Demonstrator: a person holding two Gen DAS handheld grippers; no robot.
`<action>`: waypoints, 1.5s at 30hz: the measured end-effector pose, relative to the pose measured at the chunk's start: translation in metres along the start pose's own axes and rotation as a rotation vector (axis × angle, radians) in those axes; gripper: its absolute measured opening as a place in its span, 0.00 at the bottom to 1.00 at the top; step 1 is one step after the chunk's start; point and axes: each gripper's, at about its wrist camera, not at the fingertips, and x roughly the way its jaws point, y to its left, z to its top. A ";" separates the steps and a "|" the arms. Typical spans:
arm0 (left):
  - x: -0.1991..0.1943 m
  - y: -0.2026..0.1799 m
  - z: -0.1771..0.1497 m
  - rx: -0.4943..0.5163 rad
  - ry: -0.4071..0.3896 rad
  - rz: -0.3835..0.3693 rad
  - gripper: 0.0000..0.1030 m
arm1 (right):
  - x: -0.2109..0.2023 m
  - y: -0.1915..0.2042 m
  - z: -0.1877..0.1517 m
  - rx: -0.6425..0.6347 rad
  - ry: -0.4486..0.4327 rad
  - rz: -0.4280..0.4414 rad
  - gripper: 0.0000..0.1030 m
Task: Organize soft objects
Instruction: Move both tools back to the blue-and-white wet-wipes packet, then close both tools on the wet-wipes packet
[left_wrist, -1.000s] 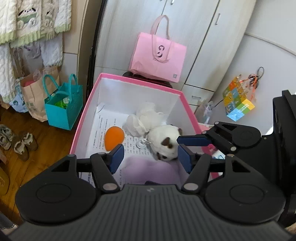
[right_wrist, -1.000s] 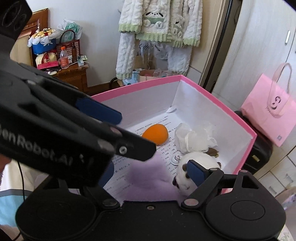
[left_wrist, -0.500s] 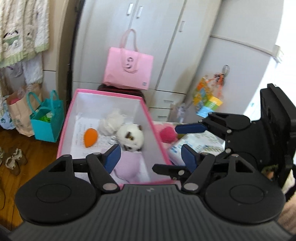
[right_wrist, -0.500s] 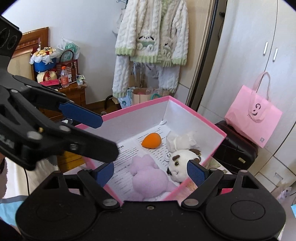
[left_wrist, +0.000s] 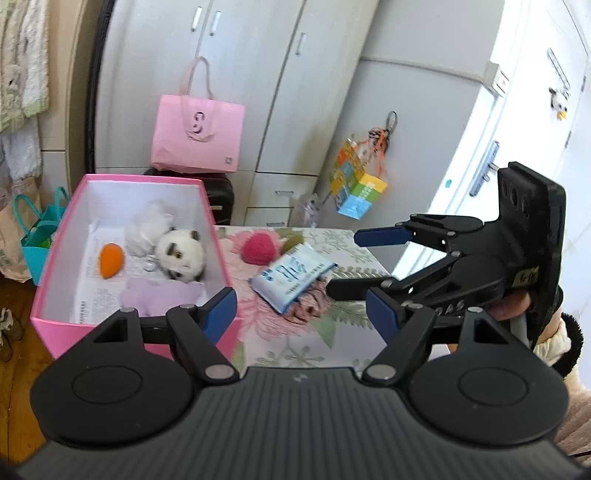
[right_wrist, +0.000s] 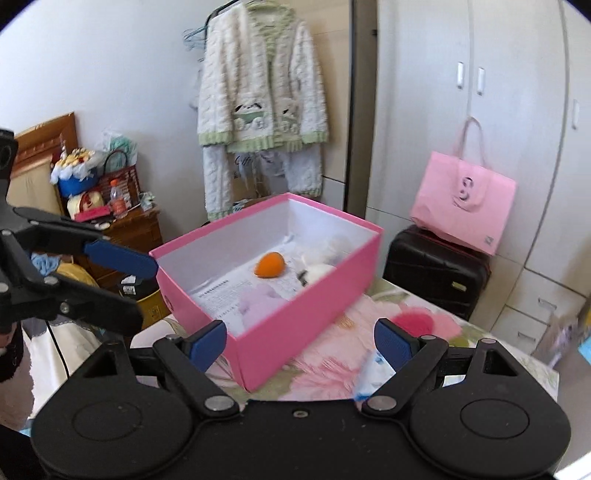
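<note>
I have both tools spread wide and holding nothing: the left tool (left_wrist: 301, 308) over the flowered desk (left_wrist: 332, 332), the right tool (right_wrist: 300, 339) near the pink box (right_wrist: 306, 314). The box holds an orange toy (left_wrist: 110, 260), a panda plush (left_wrist: 181, 254), a white puff (left_wrist: 151, 221) and a lilac plush (left_wrist: 159, 291). A red ball (left_wrist: 258, 249) and a blue packet (left_wrist: 291, 277) lie on the desk beside the box.

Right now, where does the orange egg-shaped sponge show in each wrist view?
Left wrist: the orange egg-shaped sponge lies left of centre, inside the pink cardboard box, left of the white plush toy.
Right wrist: the sponge sits near centre, in the box.
Shared landmark: the pink tote bag behind the box.
</note>
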 end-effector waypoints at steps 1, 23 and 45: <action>0.004 -0.005 -0.001 0.006 0.003 0.001 0.74 | -0.005 -0.006 -0.005 0.019 -0.012 0.008 0.87; 0.152 -0.043 -0.003 -0.119 0.002 0.092 0.59 | -0.012 -0.130 -0.052 0.257 -0.054 -0.152 0.58; 0.254 0.021 -0.036 -0.530 0.025 0.301 0.61 | 0.105 -0.169 -0.074 0.240 0.080 -0.041 0.37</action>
